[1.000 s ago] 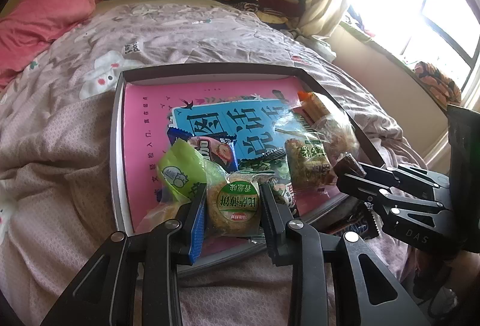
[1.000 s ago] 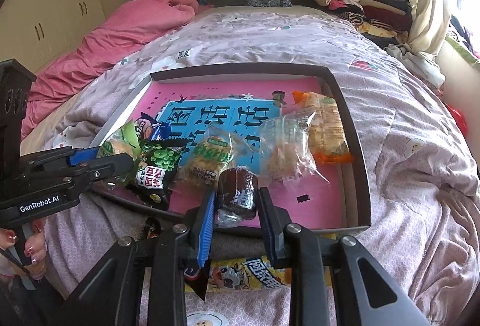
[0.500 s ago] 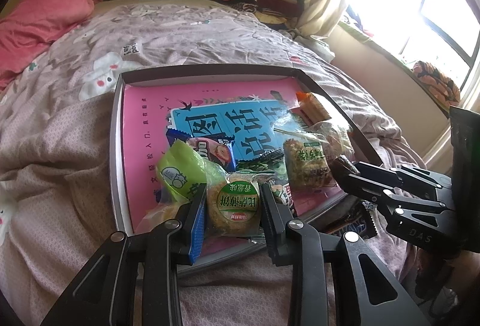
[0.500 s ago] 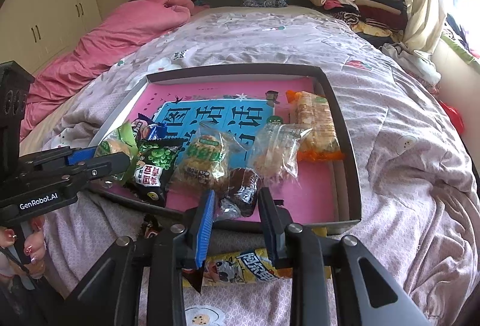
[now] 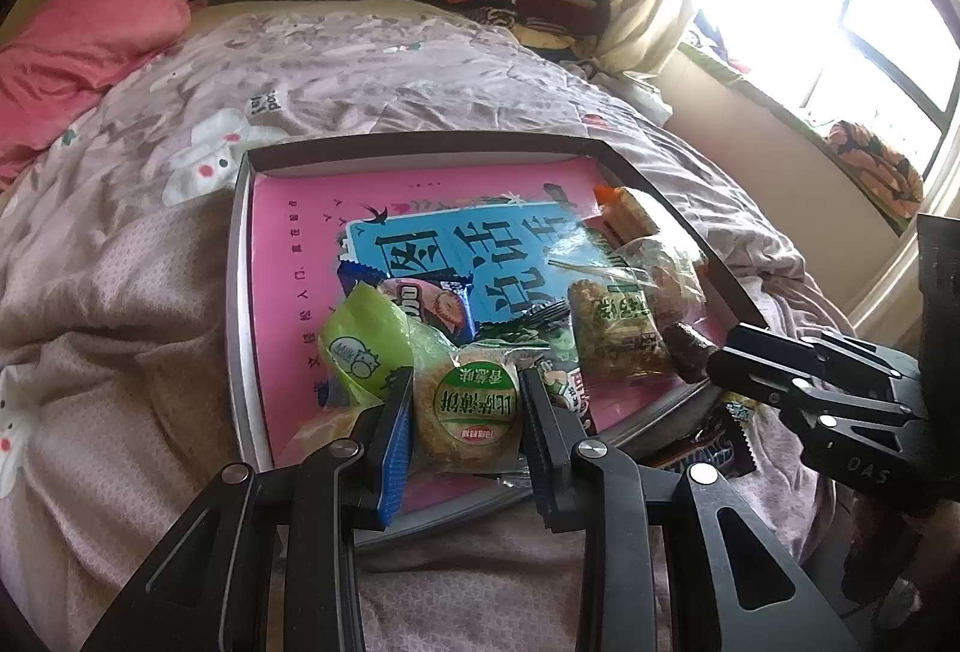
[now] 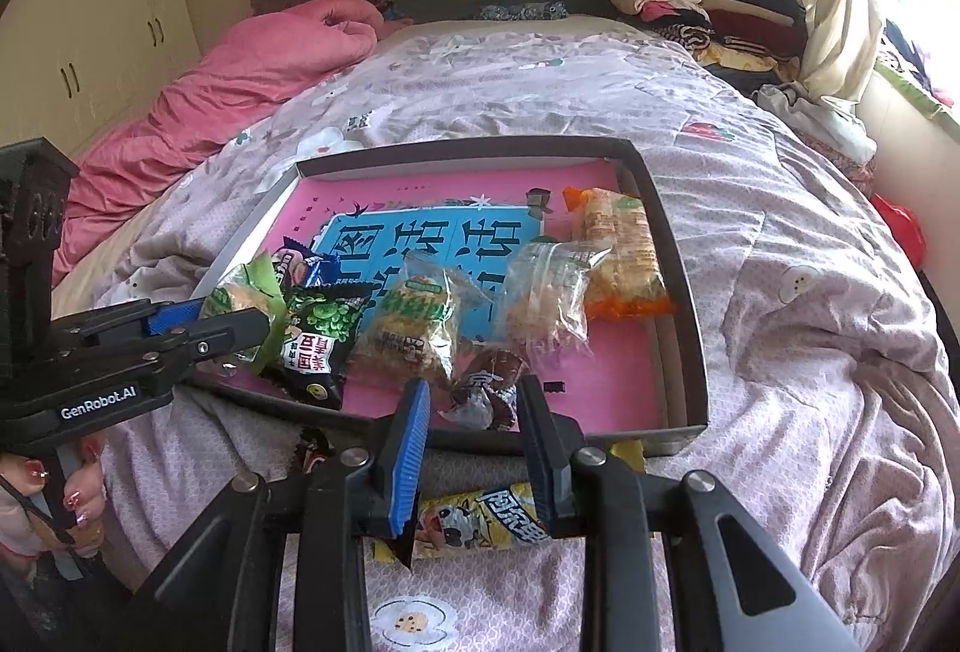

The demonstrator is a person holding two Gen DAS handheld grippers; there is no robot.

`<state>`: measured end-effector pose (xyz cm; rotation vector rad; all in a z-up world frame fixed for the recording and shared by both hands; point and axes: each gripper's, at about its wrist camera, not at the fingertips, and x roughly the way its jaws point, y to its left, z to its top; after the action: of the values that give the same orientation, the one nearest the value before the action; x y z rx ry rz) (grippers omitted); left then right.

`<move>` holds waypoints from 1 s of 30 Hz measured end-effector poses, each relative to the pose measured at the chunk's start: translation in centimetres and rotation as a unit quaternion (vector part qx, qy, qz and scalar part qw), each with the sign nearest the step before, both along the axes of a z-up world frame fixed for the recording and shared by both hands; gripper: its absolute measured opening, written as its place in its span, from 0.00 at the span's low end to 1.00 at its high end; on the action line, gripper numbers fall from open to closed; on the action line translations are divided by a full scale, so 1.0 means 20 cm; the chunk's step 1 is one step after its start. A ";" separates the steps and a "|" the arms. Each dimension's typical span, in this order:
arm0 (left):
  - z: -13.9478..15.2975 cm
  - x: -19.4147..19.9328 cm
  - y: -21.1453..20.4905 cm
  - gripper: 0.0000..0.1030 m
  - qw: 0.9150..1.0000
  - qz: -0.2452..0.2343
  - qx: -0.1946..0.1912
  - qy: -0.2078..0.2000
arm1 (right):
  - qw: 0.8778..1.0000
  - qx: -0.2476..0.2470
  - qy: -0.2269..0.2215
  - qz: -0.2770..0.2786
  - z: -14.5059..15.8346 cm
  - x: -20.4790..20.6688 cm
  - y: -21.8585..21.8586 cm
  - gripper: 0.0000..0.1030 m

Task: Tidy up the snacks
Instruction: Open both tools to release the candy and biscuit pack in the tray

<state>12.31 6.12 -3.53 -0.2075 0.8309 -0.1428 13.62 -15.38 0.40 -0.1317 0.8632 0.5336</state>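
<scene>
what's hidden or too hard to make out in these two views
- Yellow cartoon-printed snack packet: right wrist view, both ends hidden behind the right gripper.
- Dark brown-wrapped snack: label too crumpled to read.
- Pale orange packet: left wrist view, mostly behind the left gripper, which is shut on the round biscuit pack with a green label.
- Dark wrapper: beside the grey-rimmed tray, partly covered by the right gripper.

Tray (image 6: 690,352) – dark rim, pink floor with blue panel. Quilt (image 6: 780,244) – lilac, white cartoon prints. Far-left duvet (image 6: 240,75) pink. Near-left biscuit pack (image 5: 474,406): green round label.
</scene>
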 end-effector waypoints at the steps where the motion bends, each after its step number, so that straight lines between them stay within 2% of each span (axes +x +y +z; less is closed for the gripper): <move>1: 0.00 0.00 0.00 0.33 1.000 0.000 0.000 0.000 | 1.000 0.001 0.000 0.000 0.00 0.00 0.00 0.30; 11: 0.01 -0.01 0.00 0.39 1.000 0.000 0.002 0.000 | 1.000 0.007 0.001 -0.005 0.03 -0.02 -0.02 0.32; 15: 0.02 -0.01 0.00 0.48 1.000 0.000 0.004 -0.004 | 1.000 0.008 -0.001 -0.005 0.04 -0.02 -0.03 0.32; 22: 0.05 -0.02 0.02 0.52 1.000 0.007 0.003 -0.009 | 1.000 0.010 -0.005 -0.008 0.07 -0.03 -0.03 0.32; 25: 0.06 -0.03 0.03 0.58 1.000 0.008 0.002 -0.011 | 1.000 0.010 -0.007 -0.009 0.07 -0.03 -0.03 0.32; 30: 0.08 -0.04 0.03 0.58 1.000 0.007 0.004 -0.010 | 1.000 0.014 -0.007 -0.014 0.08 -0.03 -0.05 0.34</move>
<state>11.50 6.63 -2.03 -0.2028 0.8090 -0.1282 12.98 -16.29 2.09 -0.0976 0.8430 0.5185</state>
